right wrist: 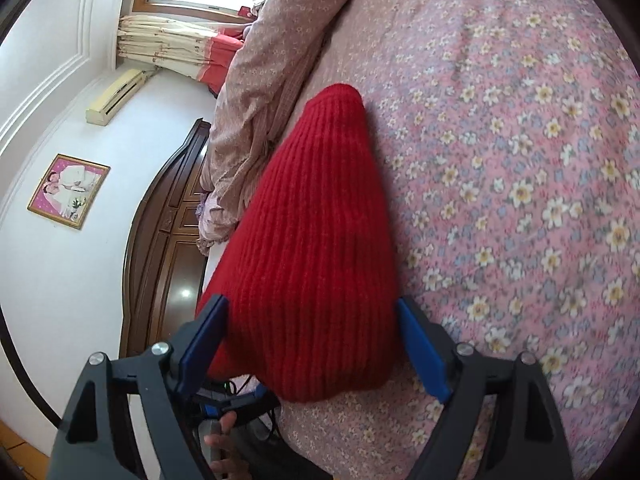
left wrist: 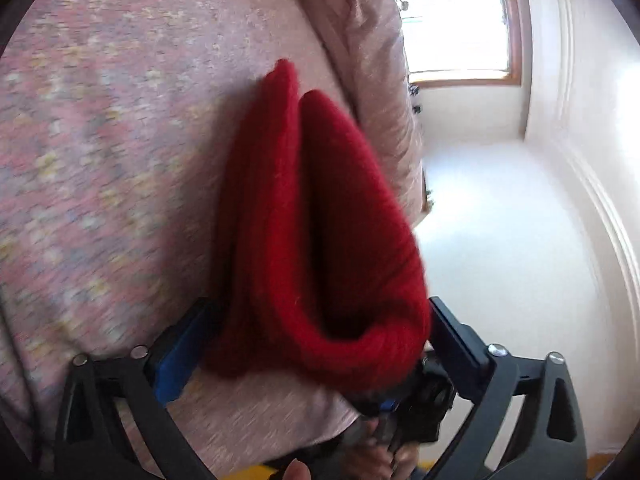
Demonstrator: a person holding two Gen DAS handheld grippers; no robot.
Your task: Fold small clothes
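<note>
A red knitted hat (left wrist: pixel 304 232) is doubled over above the pink flowered bedsheet (left wrist: pixel 100 140). In the left wrist view its folded brim end lies between my left gripper's (left wrist: pixel 320 320) fingers, whose jaws stand wide apart; the view is motion-blurred. In the right wrist view the same hat (right wrist: pixel 312 240) shows its ribbed outer side, with its wide end between my right gripper's (right wrist: pixel 312 320) blue-padded fingers (right wrist: pixel 420 356), also spread wide. Whether either gripper pinches the wool is hidden.
A rumpled beige quilt (right wrist: pixel 256 92) lies along the bed's far side. A dark wooden headboard (right wrist: pixel 168 240), a framed picture (right wrist: pixel 68 190), a wall air conditioner (right wrist: pixel 116 96) and a bright window (left wrist: pixel 456 20) surround the bed. A hand (right wrist: pixel 224 444) shows below.
</note>
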